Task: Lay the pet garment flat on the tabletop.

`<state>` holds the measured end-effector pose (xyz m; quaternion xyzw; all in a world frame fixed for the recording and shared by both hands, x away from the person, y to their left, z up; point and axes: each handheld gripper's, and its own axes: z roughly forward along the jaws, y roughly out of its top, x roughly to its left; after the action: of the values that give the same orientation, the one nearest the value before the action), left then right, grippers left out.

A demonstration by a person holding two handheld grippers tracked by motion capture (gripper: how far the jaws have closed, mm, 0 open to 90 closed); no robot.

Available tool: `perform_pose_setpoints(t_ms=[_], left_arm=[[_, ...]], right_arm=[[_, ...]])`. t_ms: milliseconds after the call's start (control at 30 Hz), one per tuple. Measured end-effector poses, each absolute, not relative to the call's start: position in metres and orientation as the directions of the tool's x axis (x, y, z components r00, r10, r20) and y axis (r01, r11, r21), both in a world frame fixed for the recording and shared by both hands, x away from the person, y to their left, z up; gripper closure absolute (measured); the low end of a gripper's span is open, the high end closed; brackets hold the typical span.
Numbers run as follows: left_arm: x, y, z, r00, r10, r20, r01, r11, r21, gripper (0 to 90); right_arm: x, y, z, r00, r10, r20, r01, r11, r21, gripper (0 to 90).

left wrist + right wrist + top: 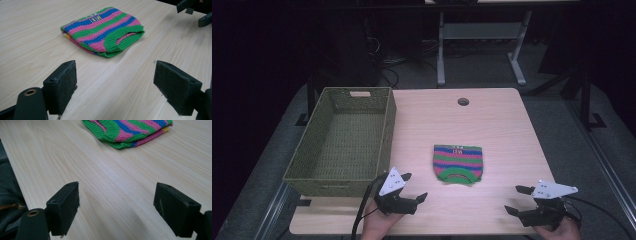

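A folded knitted garment (457, 163) with green, pink and blue stripes lies flat near the middle of the wooden table (492, 120). My left gripper (414, 186) hovers near the front edge, left of the garment, its jaws wide apart and bare. In the left gripper view the garment (103, 31) lies just beyond the left gripper (115, 82). My right gripper (514, 199) stands at the front right, also open and bare. From the right gripper (116, 206) the garment (130, 131) lies farther ahead.
An olive woven basket (344, 137) stands on the table's left side, with nothing in it. A round cable hole (463, 101) sits near the far edge. Beyond the table are desk legs (441, 50) and cables on a dark floor.
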<state>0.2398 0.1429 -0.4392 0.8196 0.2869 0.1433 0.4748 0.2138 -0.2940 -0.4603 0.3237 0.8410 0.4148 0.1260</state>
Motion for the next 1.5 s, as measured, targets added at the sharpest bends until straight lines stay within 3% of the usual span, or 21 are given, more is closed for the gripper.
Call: perform_pose_setpoints(t_ms=[467, 800, 1000, 1500], left_arm=[[0.244, 0.138, -0.439, 0.802, 0.597, -0.031, 0.328, -0.395, 0.858, 16.1], [0.252, 0.128, -0.431, 0.825, 0.565, -0.026, 0.309, -0.412, 0.857, 16.3], [0.264, 0.118, -0.425, 0.839, 0.54, -0.07, 0.326, -0.395, 0.859, 16.8], [0.286, 0.105, -0.414, 0.85, 0.525, -0.05, 0.302, -0.407, 0.862, 19.3]], right_arm=[[0.214, -0.291, -0.454, -0.761, 0.639, 0.11, 0.458, 0.41, 0.789, 17.0], [0.23, -0.279, -0.445, -0.786, 0.606, 0.119, 0.449, 0.428, 0.784, 15.1], [0.243, -0.276, -0.435, -0.8, 0.589, 0.117, 0.438, 0.44, 0.784, 14.4], [0.269, -0.277, -0.418, -0.814, 0.571, 0.112, 0.439, 0.477, 0.762, 15.1]])
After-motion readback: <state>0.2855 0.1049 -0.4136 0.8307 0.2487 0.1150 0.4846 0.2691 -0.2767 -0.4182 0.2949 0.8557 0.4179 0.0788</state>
